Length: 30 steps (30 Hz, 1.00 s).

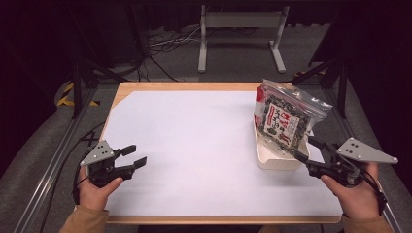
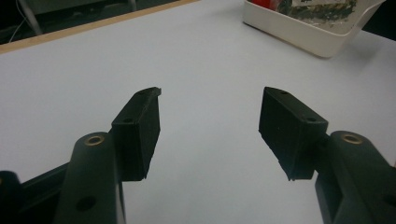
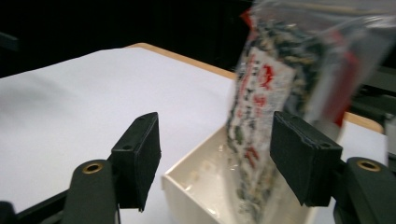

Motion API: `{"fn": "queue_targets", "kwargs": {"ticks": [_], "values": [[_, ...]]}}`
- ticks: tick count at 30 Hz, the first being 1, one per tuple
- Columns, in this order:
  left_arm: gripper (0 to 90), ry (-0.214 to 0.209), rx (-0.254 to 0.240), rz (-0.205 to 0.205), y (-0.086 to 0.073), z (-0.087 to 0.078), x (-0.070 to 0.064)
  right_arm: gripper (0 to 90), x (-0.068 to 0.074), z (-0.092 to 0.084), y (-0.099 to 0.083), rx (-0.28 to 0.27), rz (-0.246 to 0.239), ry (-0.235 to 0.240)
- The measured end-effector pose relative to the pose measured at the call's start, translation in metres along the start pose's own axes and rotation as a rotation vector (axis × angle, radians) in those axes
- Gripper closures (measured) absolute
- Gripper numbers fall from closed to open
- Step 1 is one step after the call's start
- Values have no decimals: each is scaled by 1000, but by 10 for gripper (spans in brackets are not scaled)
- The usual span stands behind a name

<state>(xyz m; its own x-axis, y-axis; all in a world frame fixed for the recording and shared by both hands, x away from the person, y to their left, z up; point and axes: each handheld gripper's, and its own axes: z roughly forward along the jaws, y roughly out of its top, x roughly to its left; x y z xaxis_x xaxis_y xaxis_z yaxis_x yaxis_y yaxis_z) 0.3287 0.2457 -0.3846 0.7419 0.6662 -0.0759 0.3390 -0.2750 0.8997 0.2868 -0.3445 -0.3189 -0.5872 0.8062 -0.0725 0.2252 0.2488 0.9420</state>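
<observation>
A clear zip bag (image 1: 283,118) holding a dark green, white and red snack packet stands tilted in a white tray (image 1: 272,162) at the table's right side. My right gripper (image 1: 304,148) is open just off the tray's near right corner, apart from the bag. In the right gripper view the bag (image 3: 275,88) rises from the tray (image 3: 196,179) beyond my open right gripper (image 3: 215,128), with nothing between the pads. My left gripper (image 1: 137,154) is open over the white sheet at the front left. In the left gripper view it (image 2: 210,109) is empty, with the tray (image 2: 303,35) far off.
A white sheet (image 1: 194,141) covers most of the wooden table (image 1: 189,86). Metal frame rails (image 1: 53,160) run along both sides. Beyond the far edge stand a white stand's legs (image 1: 240,36) and loose cables (image 1: 160,48) on the floor.
</observation>
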Motion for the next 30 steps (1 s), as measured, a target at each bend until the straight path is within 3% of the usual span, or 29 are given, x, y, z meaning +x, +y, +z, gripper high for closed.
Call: {"fn": "queue_targets", "kwargs": {"ticks": [7, 13, 21, 30], "values": [[393, -16, -10, 1, -4, 0, 2, 335, 20, 25, -9, 22, 5, 97], [389, -21, -15, 27, -5, 1, 1, 326, 33, 49, -16, 47, 6, 157], [374, -39, -4, 36, -7, 4, 1, 310, 44, 68, -26, 66, 3, 208], [377, -55, -6, 19, -9, 5, -1, 294, 51, 86, -43, 64, -24, 254]]}}
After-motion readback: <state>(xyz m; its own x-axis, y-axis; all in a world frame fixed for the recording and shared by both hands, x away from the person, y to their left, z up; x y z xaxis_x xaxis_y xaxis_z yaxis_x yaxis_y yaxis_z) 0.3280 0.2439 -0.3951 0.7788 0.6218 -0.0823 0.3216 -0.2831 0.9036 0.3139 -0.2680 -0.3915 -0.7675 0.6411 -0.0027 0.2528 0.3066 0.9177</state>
